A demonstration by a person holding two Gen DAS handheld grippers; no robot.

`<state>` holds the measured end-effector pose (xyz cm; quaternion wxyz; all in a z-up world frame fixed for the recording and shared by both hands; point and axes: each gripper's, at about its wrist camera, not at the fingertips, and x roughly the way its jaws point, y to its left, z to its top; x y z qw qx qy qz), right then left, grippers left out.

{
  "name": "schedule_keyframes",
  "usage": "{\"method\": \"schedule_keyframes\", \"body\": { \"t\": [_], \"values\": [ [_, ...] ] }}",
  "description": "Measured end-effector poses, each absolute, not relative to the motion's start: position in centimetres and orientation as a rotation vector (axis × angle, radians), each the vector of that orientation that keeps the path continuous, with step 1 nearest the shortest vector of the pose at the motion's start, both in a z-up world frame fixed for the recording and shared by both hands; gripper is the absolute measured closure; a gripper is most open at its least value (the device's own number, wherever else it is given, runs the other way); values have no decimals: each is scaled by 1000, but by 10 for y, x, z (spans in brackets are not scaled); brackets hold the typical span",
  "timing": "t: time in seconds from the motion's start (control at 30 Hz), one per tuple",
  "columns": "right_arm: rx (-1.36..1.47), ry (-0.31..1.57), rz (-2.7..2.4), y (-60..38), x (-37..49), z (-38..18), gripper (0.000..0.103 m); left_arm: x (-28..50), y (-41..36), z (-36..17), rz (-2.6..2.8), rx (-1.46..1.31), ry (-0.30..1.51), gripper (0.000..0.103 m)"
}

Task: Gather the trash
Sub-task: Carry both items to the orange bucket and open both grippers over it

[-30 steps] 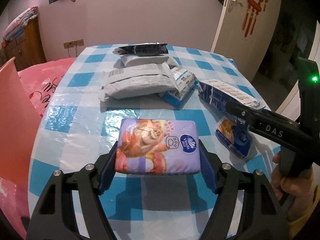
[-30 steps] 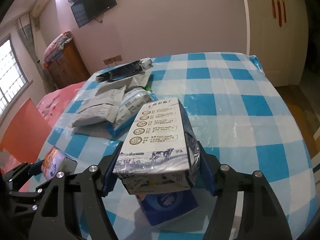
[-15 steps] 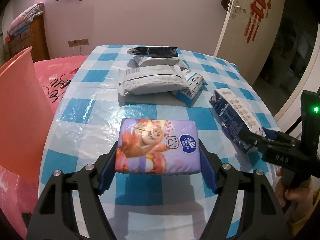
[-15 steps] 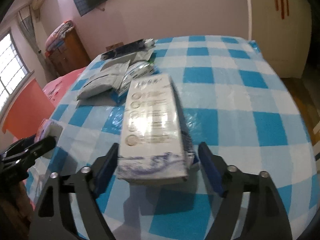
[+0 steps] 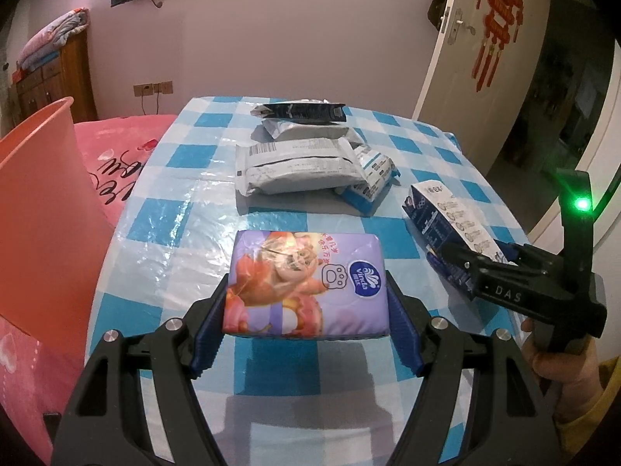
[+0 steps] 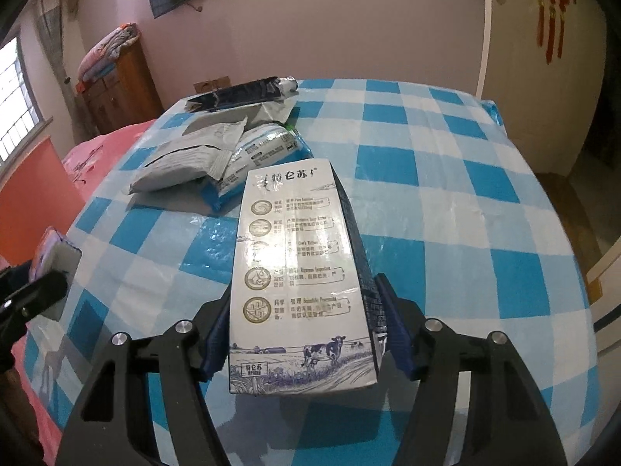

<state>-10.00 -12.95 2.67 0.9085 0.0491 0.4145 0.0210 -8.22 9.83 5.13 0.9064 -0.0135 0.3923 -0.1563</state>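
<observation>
A purple tissue pack (image 5: 302, 272) with a cartoon print hangs above the checked table (image 5: 186, 209), and my left gripper (image 5: 306, 287) is shut on its sides. A blue-and-white milk carton (image 6: 295, 240) lies lengthwise between the pads of my right gripper (image 6: 304, 303). Those jaws are closing and the pads press on the carton's lower sides. In the left wrist view the right gripper (image 5: 465, 268) holds the carton (image 5: 446, 213) at the table's right side. The right wrist view shows the left gripper (image 6: 39, 283) at the far left.
An orange bin (image 5: 39, 202) stands left of the table, beside a pink bed cover (image 5: 116, 143). A pile of grey, black and blue wrappers (image 5: 299, 167) lies at the table's far middle. A door (image 5: 446, 58) stands behind on the right.
The right jaws spread wide around the milk carton, then came back in on it. The blue pack under the carton is gone from view. The left view has shifted, showing more of the orange bin.
</observation>
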Motion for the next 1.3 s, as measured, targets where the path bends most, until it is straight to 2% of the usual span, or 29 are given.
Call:
{"method": "schedule_keyframes", "body": {
  "t": [0.27, 0.57, 0.97, 1.3],
  "values": [
    [70, 779, 68, -115, -108, 59, 37, -89, 108, 66, -324, -36, 764, 30],
    [85, 717, 213, -74, -101, 112, 37, -97, 138, 107, -286, -57, 658, 30],
    [16, 665, 553, 54, -62, 186, 37, -103, 228, 163, -62, -89, 530, 30],
    [-62, 673, 730, 164, -26, 200, 37, -87, 307, 161, 124, -132, 547, 30]
  ]
}}
